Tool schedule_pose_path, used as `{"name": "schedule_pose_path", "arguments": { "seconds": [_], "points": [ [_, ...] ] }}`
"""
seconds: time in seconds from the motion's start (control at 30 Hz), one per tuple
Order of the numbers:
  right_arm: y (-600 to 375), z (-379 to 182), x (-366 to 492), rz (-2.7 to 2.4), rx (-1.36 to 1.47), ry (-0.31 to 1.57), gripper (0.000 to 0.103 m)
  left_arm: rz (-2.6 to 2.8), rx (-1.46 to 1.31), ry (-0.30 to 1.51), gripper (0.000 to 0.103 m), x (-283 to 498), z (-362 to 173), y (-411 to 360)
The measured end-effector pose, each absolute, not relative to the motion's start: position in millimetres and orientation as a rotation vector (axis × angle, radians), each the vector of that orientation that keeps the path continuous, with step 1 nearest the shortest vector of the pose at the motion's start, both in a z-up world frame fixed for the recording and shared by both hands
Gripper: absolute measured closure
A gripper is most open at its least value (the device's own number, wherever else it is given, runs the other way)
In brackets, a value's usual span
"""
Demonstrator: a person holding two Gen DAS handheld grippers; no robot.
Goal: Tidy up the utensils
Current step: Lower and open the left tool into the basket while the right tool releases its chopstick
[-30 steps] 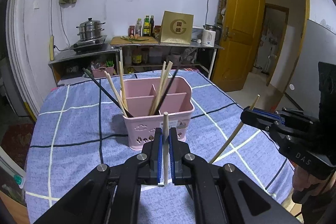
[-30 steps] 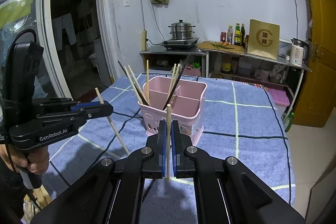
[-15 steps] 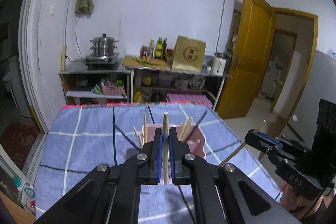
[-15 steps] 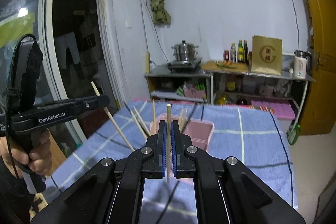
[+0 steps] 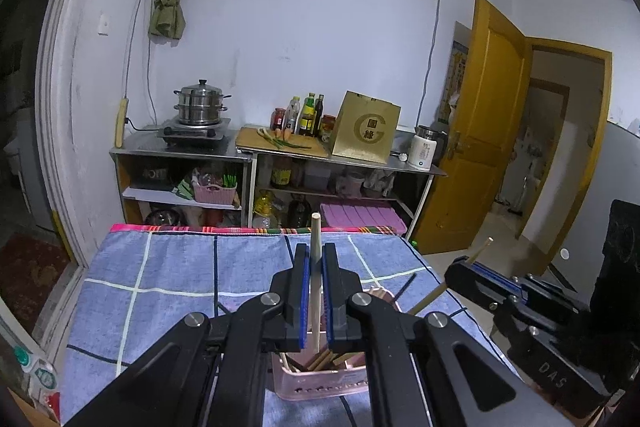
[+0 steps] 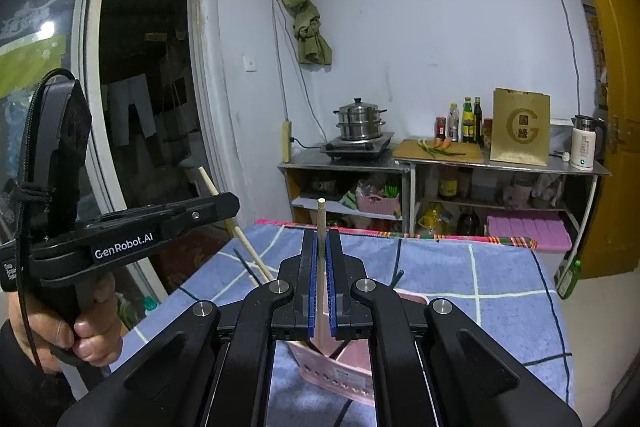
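Note:
My left gripper is shut on a wooden chopstick held upright, directly above the pink utensil holder, whose compartments hold several chopsticks. My right gripper is shut on another wooden chopstick, also upright over the pink holder. Each gripper shows in the other's view: the right gripper at right with its chopstick slanting down, the left gripper at left with its chopstick. The chopsticks' lower ends are hidden behind the jaws.
The holder stands on a table with a blue checked cloth. Behind it are metal shelves with a steamer pot, bottles, a gold box and a kettle. A yellow door is at right.
Both grippers have risen and come forward over the holder, each still holding its chopstick; the holder has dropped from the middle of the views to under the jaws.

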State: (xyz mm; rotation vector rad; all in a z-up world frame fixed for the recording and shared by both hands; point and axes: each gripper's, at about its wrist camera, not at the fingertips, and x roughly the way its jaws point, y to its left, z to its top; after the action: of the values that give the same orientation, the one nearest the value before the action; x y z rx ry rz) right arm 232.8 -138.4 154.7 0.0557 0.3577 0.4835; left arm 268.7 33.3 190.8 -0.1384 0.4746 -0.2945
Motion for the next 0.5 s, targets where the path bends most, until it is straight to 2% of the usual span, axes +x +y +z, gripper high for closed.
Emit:
{"name": "schedule_pose_path", "arguments": {
  "seconds": [0.5],
  "points": [
    [-131,106,280,0.463,0.047,0.463,0.099,-0.301,-0.128,0.576,0.097,316,130,28]
  ]
}}
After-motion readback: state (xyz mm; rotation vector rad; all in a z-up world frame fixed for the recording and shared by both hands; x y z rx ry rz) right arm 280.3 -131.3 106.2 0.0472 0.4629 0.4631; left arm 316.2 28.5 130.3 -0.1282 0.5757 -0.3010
